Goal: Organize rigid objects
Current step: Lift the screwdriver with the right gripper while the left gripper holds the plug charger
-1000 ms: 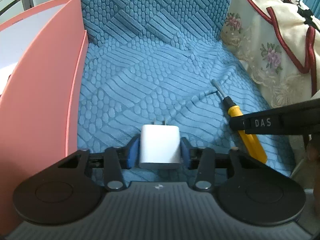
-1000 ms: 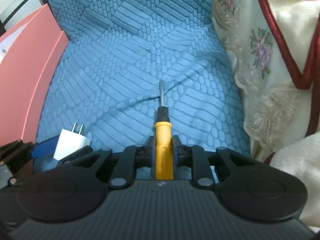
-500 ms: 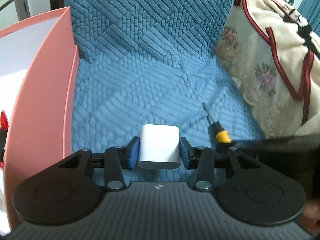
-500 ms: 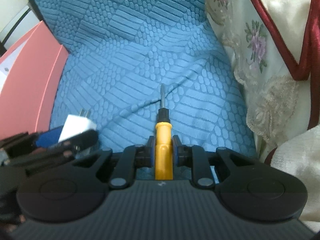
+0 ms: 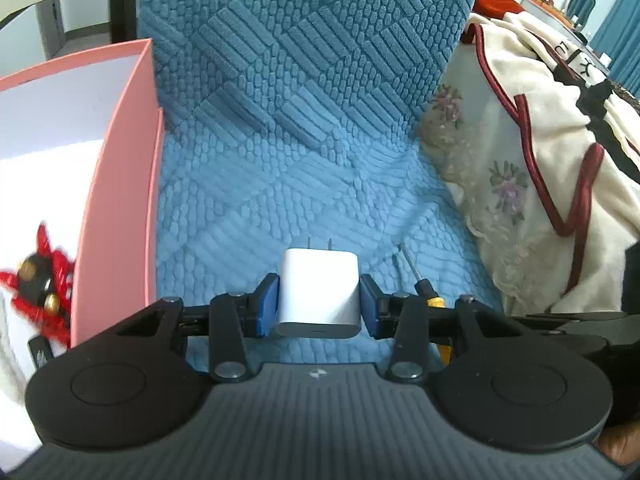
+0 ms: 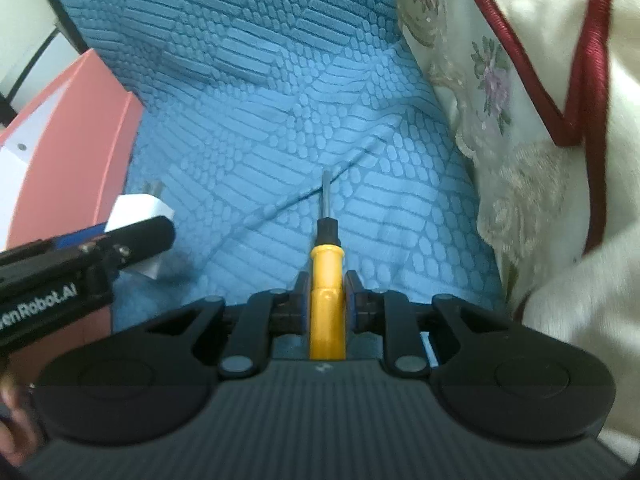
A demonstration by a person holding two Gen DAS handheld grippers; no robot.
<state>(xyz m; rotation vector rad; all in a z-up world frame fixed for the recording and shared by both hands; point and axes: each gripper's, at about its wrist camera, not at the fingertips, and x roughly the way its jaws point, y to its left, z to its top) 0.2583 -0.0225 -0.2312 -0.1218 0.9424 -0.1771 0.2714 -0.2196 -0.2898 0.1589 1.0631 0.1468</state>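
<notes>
My left gripper (image 5: 319, 307) is shut on a white plug adapter (image 5: 318, 290), prongs pointing away, held above the blue textured cushion (image 5: 280, 184). My right gripper (image 6: 327, 300) is shut on a yellow-handled screwdriver (image 6: 326, 280), its metal tip pointing forward over the cushion. The adapter also shows at the left of the right wrist view (image 6: 138, 210). The screwdriver's tip shows at the right of the left wrist view (image 5: 416, 276). A pink box (image 5: 116, 184) with a white inside stands to the left.
A red and black toy (image 5: 38, 280) lies inside the pink box. A cream embroidered cloth with dark red trim (image 5: 540, 152) is piled on the right. The cushion's backrest (image 5: 304, 32) rises behind.
Both grippers have lifted with their objects off the cushion. The left wrist view now looks over the box wall and shows the toy inside.
</notes>
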